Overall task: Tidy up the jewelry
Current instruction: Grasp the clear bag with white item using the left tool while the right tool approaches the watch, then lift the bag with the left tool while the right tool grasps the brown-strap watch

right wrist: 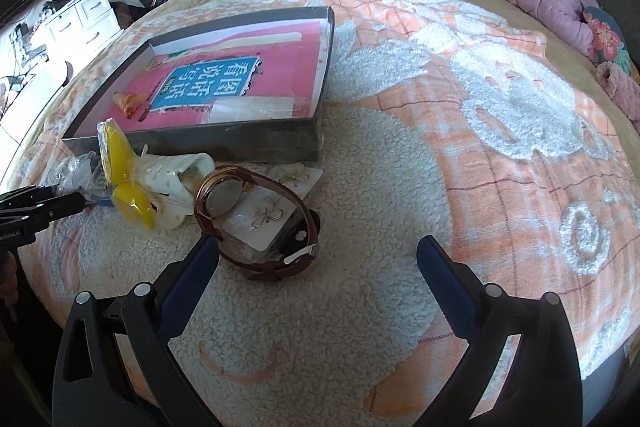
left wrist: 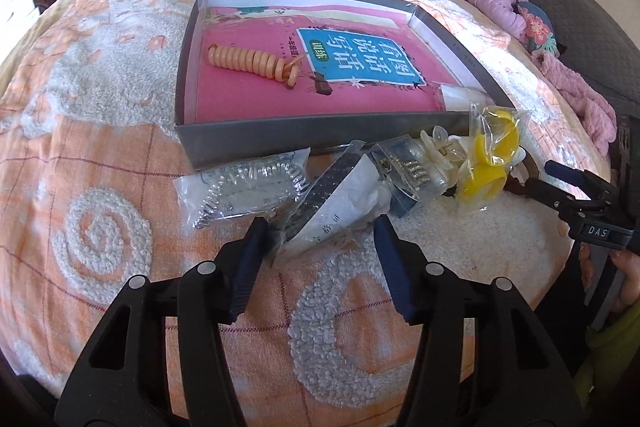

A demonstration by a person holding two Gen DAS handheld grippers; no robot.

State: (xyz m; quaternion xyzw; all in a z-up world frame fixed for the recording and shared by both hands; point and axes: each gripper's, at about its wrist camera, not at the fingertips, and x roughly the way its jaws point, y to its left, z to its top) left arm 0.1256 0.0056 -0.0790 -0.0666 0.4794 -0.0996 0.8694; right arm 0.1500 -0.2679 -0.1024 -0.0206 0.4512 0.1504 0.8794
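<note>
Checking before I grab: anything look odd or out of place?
Yes: a pink book fills the box, with only an orange coil on it. The watch and bagged pieces lie heaped outside.

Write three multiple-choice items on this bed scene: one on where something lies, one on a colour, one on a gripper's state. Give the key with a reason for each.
1. Where does the coiled orange hair tie lie?
A. Inside the grey box, on the pink book
B. On the blanket beside the watch
C. Between the left gripper's fingers

2. What colour is the strap of the watch?
A. Yellow
B. Brown
C. White

3. How does the right gripper stand?
A. Shut on the watch
B. Shut on a clear bag
C. Open, holding nothing

Key:
1 A: the left wrist view shows the hair tie resting on the pink book within the box walls.
2 B: the right wrist view shows a brown strap looping round from the gold-rimmed face.
3 C: its blue-padded fingers stand wide apart, with only blanket between the tips.
</note>
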